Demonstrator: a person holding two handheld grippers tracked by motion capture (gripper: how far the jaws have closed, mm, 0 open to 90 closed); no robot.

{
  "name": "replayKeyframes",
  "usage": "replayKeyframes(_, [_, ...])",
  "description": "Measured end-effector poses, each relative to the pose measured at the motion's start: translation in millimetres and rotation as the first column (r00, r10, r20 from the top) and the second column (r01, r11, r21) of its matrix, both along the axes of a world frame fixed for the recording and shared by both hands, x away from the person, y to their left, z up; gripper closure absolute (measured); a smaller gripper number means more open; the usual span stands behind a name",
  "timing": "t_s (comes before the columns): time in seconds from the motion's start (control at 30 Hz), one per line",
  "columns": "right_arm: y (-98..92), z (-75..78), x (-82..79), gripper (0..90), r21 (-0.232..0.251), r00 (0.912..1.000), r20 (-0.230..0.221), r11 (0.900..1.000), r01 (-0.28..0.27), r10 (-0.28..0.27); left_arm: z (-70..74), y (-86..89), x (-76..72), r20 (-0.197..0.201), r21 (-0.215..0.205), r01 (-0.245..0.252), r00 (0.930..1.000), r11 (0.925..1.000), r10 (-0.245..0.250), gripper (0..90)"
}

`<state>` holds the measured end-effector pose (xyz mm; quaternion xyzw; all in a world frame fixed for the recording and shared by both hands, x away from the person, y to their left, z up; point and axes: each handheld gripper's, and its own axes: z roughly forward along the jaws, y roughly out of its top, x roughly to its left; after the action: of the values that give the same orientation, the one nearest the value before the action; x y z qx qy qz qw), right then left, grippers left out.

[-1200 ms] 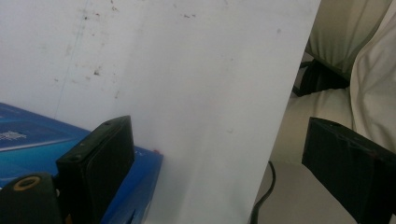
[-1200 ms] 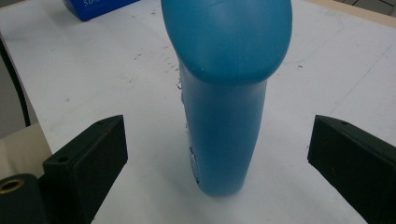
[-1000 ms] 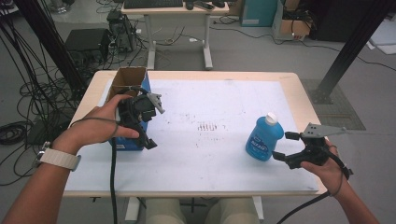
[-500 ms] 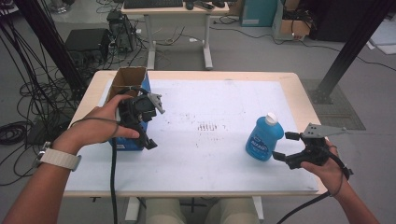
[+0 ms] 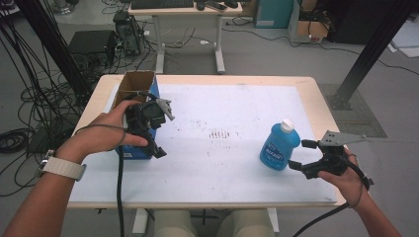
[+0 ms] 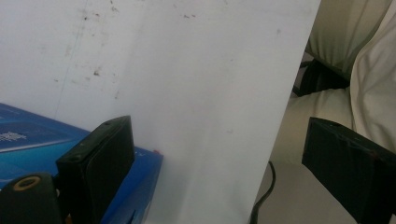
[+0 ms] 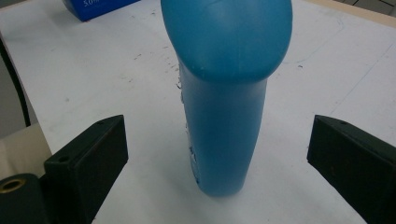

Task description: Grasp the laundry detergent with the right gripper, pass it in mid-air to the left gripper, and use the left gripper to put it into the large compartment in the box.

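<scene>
A blue bottle [image 5: 279, 146] with a white cap stands upright on the right of the white table top [image 5: 222, 163]. My right gripper [image 5: 299, 154] is just right of it, open, jaws aimed at the bottle and apart from it. In the right gripper view the bottle [image 7: 224, 102] stands between and beyond the spread jaws of the right gripper [image 7: 218, 122]. My left gripper [image 5: 148, 133] hangs open over the front of a blue box [image 5: 137, 84] with an open cardboard top. In the left gripper view the left gripper [image 6: 219, 126] holds nothing and the box [image 6: 28, 140] lies by one jaw.
The table's near edge [image 6: 280, 112] runs close to the left gripper, with the person's lap [image 6: 355, 79] beyond it. Behind the table stand a desk [image 5: 183, 10], black frame posts [image 5: 370, 49] and loose cables [image 5: 29, 98] on the floor. The blue box [image 7: 98, 7] shows far behind the bottle.
</scene>
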<state>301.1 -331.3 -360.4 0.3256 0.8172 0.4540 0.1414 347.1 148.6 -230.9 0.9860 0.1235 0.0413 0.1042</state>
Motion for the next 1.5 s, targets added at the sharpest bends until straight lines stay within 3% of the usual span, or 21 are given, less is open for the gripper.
replayKeyframes(1.27, [2.7, -3.2, -0.8, 5.3, 0.017, 0.9996, -0.013, 1.0, 0.024, -0.024, -0.9, 1.3, 0.1, 0.001, -0.003, -0.003, 1.0, 1.0, 0.003, 9.7])
replayKeyframes(1.3, [2.4, -4.8, 2.3, 5.3, 0.015, 0.9998, 0.021, 1.0, -0.001, 0.0, -1.1, 1.3, 0.1, 0.0, -0.003, -0.004, 1.0, 1.0, 0.004, 9.7])
replayKeyframes(1.5, [2.7, -9.5, 5.8, 5.3, 0.019, 0.9995, 0.032, 1.0, -0.002, 0.002, -1.6, 1.7, 0.0, -0.001, -0.002, -0.004, 1.0, 1.0, 0.004, 9.7])
